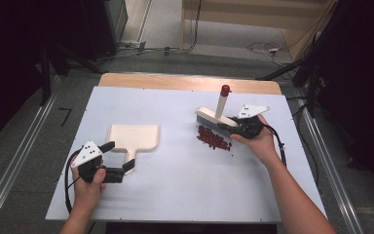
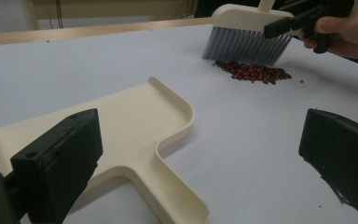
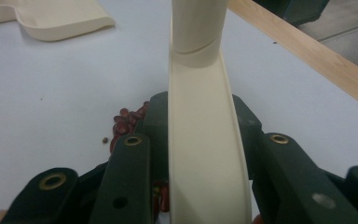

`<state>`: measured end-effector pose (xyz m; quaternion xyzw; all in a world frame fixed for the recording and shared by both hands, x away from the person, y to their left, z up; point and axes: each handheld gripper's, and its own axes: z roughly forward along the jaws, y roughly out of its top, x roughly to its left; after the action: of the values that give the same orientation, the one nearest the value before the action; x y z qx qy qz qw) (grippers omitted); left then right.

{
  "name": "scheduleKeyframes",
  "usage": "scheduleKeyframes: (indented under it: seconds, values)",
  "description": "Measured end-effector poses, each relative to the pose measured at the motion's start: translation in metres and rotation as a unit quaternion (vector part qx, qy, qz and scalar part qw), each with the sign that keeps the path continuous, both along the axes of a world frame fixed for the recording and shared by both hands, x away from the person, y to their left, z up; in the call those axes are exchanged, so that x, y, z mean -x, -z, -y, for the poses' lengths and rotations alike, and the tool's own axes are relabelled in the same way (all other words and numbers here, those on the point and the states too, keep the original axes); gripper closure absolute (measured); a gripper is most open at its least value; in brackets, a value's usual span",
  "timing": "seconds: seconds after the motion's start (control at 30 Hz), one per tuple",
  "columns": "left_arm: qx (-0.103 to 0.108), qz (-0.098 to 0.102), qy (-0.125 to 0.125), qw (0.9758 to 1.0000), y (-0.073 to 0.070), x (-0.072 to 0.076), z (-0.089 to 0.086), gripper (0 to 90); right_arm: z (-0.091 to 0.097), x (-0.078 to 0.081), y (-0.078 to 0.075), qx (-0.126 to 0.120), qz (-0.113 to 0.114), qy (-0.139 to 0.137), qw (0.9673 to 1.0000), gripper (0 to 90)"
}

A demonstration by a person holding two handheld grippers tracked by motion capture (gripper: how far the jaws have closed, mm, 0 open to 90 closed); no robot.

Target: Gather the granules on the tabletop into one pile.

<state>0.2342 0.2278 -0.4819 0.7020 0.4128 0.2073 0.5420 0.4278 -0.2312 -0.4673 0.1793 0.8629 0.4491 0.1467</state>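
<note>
Your right gripper (image 1: pixel 230 123) was clamped on the brush (image 1: pixel 215 117) head's back, bristles down beside the beans (image 1: pixel 213 138), handle rising away from you. Light, stiff plastic; gripping the head looked secure. Your left gripper (image 1: pixel 118 160) stood apart astride the dustpan (image 1: pixel 133 137) handle, which pointed toward you.

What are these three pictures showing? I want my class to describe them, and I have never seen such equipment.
A person holds a hand-held black claw in each hand at a white table. One camera looks down from above; the others ride on each claw. The right claw is shut on a cream plastic brush with a red-tipped handle, standing beside a pile of small dark red beans. The left claw is open around the handle of a cream plastic dustpan, not gripping it.
</note>
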Motion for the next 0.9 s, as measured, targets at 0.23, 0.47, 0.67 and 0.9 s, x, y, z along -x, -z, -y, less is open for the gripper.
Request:
scheduleKeyframes:
  seconds: [0.23,0.47,0.67,0.9]
  values:
    - [0.000,0.000,0.000,1.0000,0.000,0.000,0.000,0.0,0.003,0.007,-0.002,0.004,-0.004,-0.013,0.9999,65.9]
    - [0.000,-0.001,0.000,1.0000,0.000,0.000,0.000,0.0,0.008,0.012,-0.007,0.006,-0.007,-0.018,0.9998,66.0]
    - [0.000,-0.002,0.000,1.0000,0.000,-0.001,0.001,0.0,0.010,0.007,-0.014,-0.011,0.001,-0.004,0.9999,66.0]
    - [0.002,-0.001,0.000,1.0000,0.000,0.000,0.001,0.0,-0.002,-0.004,-0.003,-0.004,0.003,0.024,0.9997,65.9]
